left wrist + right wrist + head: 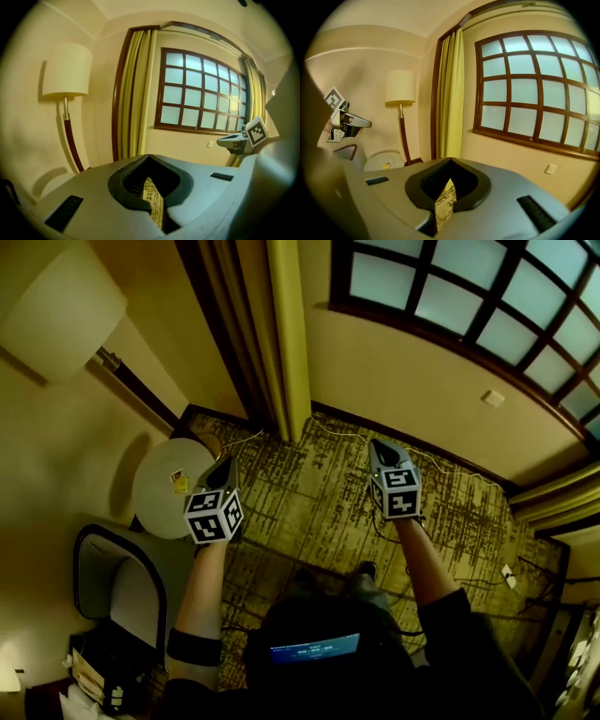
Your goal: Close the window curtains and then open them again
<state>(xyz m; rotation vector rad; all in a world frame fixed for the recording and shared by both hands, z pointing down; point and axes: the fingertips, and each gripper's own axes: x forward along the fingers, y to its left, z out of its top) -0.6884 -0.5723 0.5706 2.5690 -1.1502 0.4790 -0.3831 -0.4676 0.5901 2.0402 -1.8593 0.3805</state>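
Curtains (286, 334) two; left tool (224, 463), right tool (378, 444)

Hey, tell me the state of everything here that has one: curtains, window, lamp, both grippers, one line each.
Left curtain: drawn back, bunched beside the window frame.
Right curtain: drawn back, bunched at the window's other side.
Window: uncovered, panes bright.
Floor lamp: upright, shade glowing, seems lit.
Left gripper: shut, holding nothing, clear of the curtains.
Right gripper: shut, holding nothing, clear of the curtains.

Picture edges crop the window (450, 301) and lamp shade (56, 320)
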